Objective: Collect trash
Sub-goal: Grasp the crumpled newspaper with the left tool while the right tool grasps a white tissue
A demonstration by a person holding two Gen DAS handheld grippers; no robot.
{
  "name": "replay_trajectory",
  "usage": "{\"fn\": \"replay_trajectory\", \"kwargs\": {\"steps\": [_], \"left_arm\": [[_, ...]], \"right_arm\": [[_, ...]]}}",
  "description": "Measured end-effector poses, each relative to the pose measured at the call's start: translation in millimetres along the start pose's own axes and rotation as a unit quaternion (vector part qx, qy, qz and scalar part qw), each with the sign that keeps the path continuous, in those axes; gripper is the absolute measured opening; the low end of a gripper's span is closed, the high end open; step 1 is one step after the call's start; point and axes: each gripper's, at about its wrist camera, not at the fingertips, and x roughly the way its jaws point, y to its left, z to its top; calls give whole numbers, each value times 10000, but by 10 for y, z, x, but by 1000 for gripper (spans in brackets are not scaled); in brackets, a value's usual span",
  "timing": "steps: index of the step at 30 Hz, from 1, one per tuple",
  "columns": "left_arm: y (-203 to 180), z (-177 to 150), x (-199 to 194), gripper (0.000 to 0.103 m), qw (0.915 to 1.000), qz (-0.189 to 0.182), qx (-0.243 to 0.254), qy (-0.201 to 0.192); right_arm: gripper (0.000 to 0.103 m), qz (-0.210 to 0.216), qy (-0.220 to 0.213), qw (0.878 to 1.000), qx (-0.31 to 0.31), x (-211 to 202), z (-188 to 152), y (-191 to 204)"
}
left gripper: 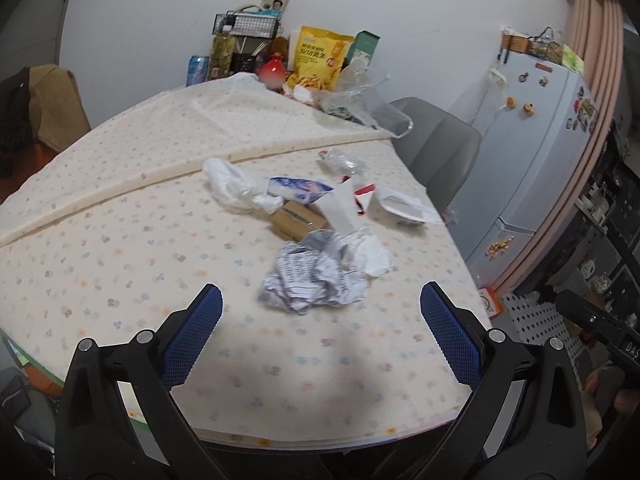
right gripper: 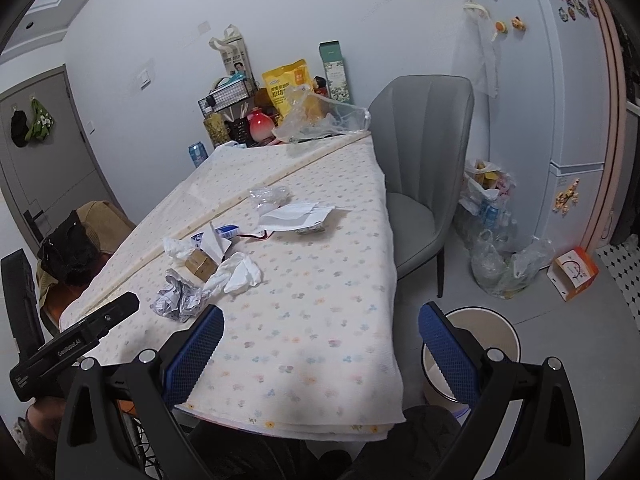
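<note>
Left claw [left gripper: 320, 312] gapes above crinkled printed paper ball [left gripper: 312, 276].

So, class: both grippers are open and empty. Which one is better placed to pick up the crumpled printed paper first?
Left. The left gripper faces the crumpled printed paper almost between its fingertips, while the right gripper points past it, the paper lying off to its left.

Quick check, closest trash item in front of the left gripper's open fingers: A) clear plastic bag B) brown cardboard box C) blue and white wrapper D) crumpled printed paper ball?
D: the crumpled printed paper ball lies on the floral tablecloth just ahead of the open left gripper, while the brown cardboard box sits farther back.
</note>
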Motion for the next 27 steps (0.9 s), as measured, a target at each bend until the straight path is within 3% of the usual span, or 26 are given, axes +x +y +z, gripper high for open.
{"fn": "replay_trajectory", "kwargs": {"steps": [6, 11, 15, 18, 19, 20, 23, 27], "left_arm": [[185, 28, 167, 98, 9998, 51, -150, 85], [198, 36, 384, 96, 9996, 47, -111, 256], [202, 65, 569, 92, 9991, 42, -185, 390], [197, 79, 707, 77, 9982, -28, -255, 547], [199, 75, 744, 60, 9975, -86, -295, 630], [209, 76, 775, 36, 9968, -156, -361, 702], [222, 109, 739, 31, 9974, -209, -416, 558], [271, 169, 646, 29, 9980, -147, -429, 435]], "right_arm": [[95, 173, 178, 9997, -89, 312, 14, 111], [83, 306, 418, 9986, -92, 549, 18, 141], [81, 369, 583, 9976, -85, 711, 13, 146], [80, 403, 649, 9970, -128, 793, 35, 174], [80, 417, 664, 9968, -148, 823, 48, 188], [80, 447, 686, 9965, -172, 862, 66, 211], [78, 537, 763, 9953, -246, 953, 114, 282], [65, 732, 1050, 9908, -430, 1145, 151, 446]]}}
